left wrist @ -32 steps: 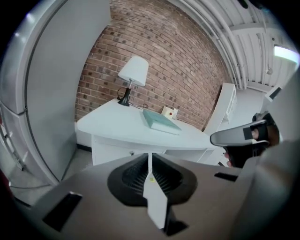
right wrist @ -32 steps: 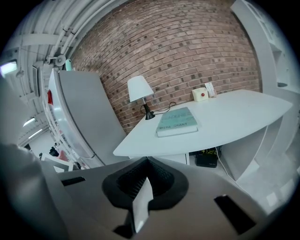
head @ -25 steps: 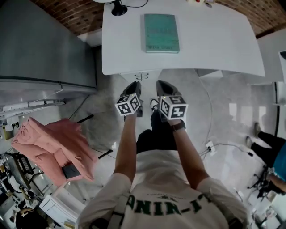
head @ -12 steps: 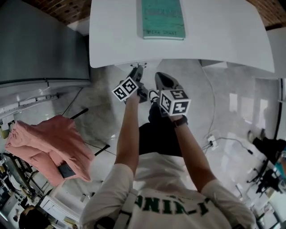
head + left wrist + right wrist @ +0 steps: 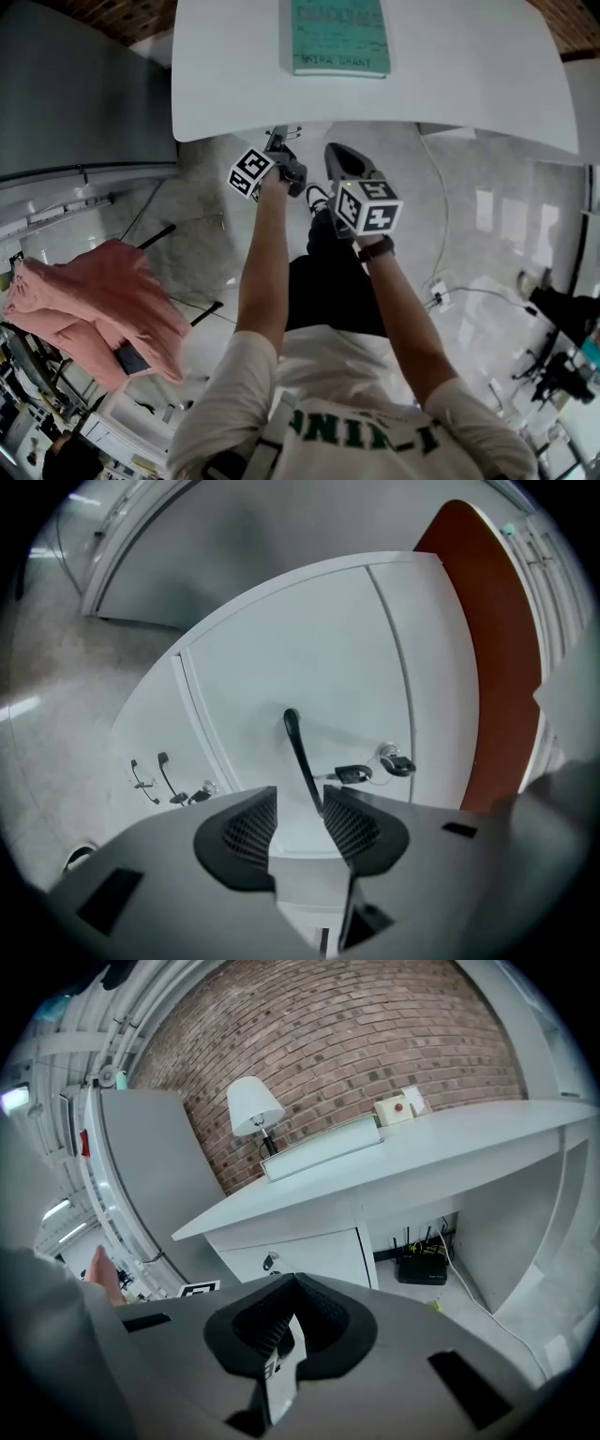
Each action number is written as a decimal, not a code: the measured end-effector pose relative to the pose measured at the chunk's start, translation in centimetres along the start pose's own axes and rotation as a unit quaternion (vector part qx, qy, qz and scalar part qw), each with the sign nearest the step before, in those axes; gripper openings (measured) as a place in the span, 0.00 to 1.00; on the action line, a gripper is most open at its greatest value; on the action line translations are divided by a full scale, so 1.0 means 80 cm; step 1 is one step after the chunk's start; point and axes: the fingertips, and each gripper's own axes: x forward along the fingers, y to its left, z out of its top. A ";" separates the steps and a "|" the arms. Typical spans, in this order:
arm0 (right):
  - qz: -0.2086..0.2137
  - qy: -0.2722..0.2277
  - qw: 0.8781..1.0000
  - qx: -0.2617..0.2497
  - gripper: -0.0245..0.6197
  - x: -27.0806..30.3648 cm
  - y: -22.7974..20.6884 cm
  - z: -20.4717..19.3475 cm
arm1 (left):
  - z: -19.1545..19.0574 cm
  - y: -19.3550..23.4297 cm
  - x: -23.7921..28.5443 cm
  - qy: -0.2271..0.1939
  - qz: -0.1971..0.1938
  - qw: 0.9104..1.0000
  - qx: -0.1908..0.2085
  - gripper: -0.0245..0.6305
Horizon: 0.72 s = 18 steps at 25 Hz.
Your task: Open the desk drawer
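Note:
The white desk (image 5: 469,84) has a drawer unit under its front edge. In the left gripper view its white drawer front (image 5: 309,658) carries a slim black handle (image 5: 298,752), with keys (image 5: 389,761) hanging in the lock beside it. My left gripper (image 5: 300,819) is open, rolled on its side, and the near end of the handle lies between its pads without being pressed. In the head view the left gripper (image 5: 284,157) sits just below the desk edge. My right gripper (image 5: 339,161) hangs beside it, shut and empty, pointing at the desk (image 5: 394,1162).
A green book (image 5: 339,37) lies on the desk. A lamp (image 5: 253,1105) and a small box with a red button (image 5: 398,1108) stand by the brick wall. A router (image 5: 422,1267) and cables sit under the desk. Pink cloth (image 5: 94,300) lies at the left, beside a grey cabinet (image 5: 75,94).
Both grippers have sunk and moved in toward the desk. The left one has rolled on its side, reached the drawer front under the desk edge, and its jaws have spread.

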 end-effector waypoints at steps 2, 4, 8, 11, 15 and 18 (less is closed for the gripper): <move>0.003 0.002 1.000 0.002 0.03 0.002 0.000 0.000 | 0.000 0.000 0.007 0.001 -0.002 1.000 -0.001 0.25; 0.004 0.007 1.000 -0.001 0.03 0.003 0.000 -0.001 | 0.000 -0.001 0.013 0.001 -0.003 1.000 0.001 0.25; 0.007 0.020 1.000 -0.014 0.03 0.007 0.001 -0.006 | 0.009 -0.007 0.021 -0.019 -0.017 1.000 -0.008 0.21; -0.001 0.023 1.000 -0.007 0.03 0.008 -0.006 -0.007 | 0.009 -0.013 0.023 -0.024 -0.028 0.999 -0.009 0.12; -0.003 0.023 1.000 0.012 0.03 0.008 -0.007 -0.006 | 0.009 -0.013 0.022 -0.047 -0.033 0.997 -0.047 0.09; 0.001 0.024 0.999 0.025 0.03 0.007 -0.004 -0.007 | 0.010 -0.015 0.020 -0.056 -0.029 0.996 -0.057 0.09</move>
